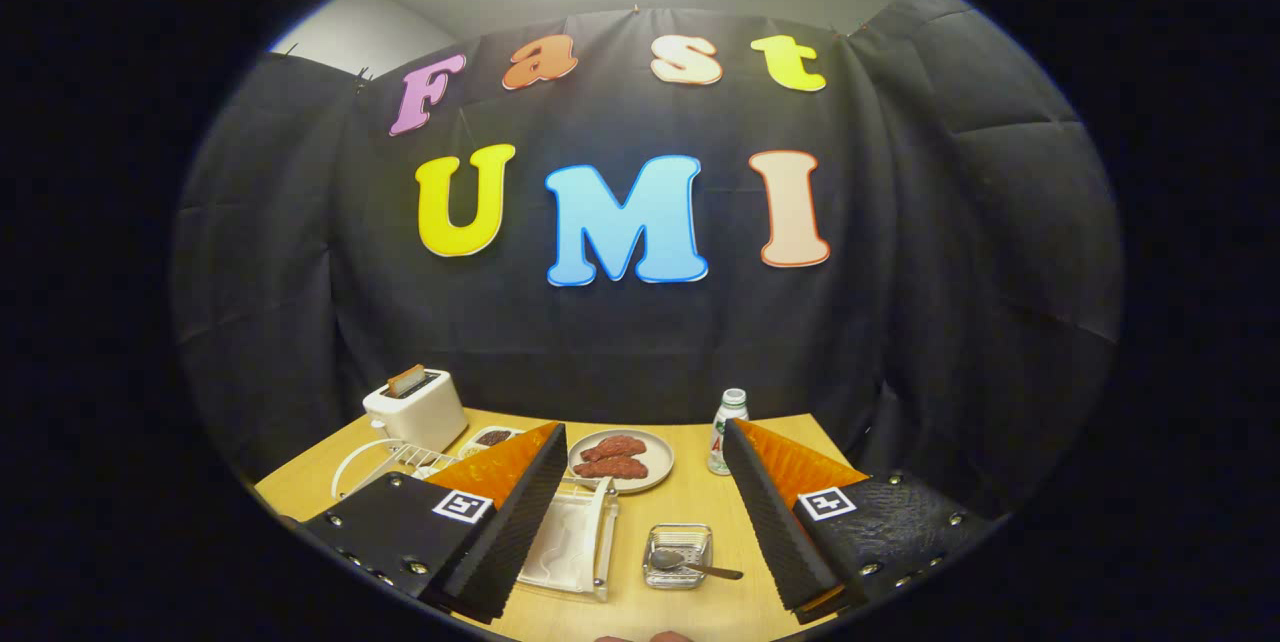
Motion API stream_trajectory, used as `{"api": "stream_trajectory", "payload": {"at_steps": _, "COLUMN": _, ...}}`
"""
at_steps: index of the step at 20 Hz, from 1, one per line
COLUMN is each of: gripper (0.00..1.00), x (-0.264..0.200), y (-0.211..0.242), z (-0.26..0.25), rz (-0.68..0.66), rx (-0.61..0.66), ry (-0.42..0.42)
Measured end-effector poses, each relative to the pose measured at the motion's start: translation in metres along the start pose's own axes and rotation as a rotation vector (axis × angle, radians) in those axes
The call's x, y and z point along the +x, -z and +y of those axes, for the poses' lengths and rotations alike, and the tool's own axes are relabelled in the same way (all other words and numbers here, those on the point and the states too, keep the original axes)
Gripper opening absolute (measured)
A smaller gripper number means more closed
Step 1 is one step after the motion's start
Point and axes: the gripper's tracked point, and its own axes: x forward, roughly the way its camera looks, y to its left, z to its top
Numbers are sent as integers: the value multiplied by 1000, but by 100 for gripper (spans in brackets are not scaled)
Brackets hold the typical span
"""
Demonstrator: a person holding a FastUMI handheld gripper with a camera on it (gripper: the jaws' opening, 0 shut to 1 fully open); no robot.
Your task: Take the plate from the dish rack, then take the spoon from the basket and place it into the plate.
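The gripper [640,512] is held up above the near side of the wooden surface [700,502], looking across it at the black cloth wall. Its two fingers [520,512] are spread wide apart, and they hold nothing.

Between the fingers there is a lot of open room. A small clear basket [679,554] sits there, closer to the right finger, with bare wood around it. The spoon [690,564] lies in the basket, and its handle sticks out over the rim toward the right finger.

The white dish rack [570,537] sits just beside the left finger, and the finger hides part of it. I cannot tell if a plate stands in the rack. White wire loops [375,462] show past the left finger.

Farther off, beyond the fingers, a round plate [622,460] lies flat with pieces of red food [612,457] on it. A small bottle [726,430] stands near the tip of the right finger. A white toaster [415,409] sits at the far left corner, with a small dish [490,439] beside it. The far edge of the surface runs along the cloth wall.
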Motion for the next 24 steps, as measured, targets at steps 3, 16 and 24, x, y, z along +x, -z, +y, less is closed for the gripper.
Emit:
{"api": "stream_trajectory", "payload": {"at_steps": 3, "gripper": 95, "x": 10, "y": 18, "z": 33, "rz": 151, "rx": 55, "ry": -59}}
{"api": "stream_trajectory", "payload": {"at_steps": 16, "gripper": 96, "x": 70, "y": 76, "z": 90, "rz": 648, "rx": 107, "ry": 7}}
{"api": "stream_trajectory", "payload": {"at_steps": 24, "gripper": 96, "x": 99, "y": 103, "z": 96, "rz": 783, "rx": 7, "ry": 172}}
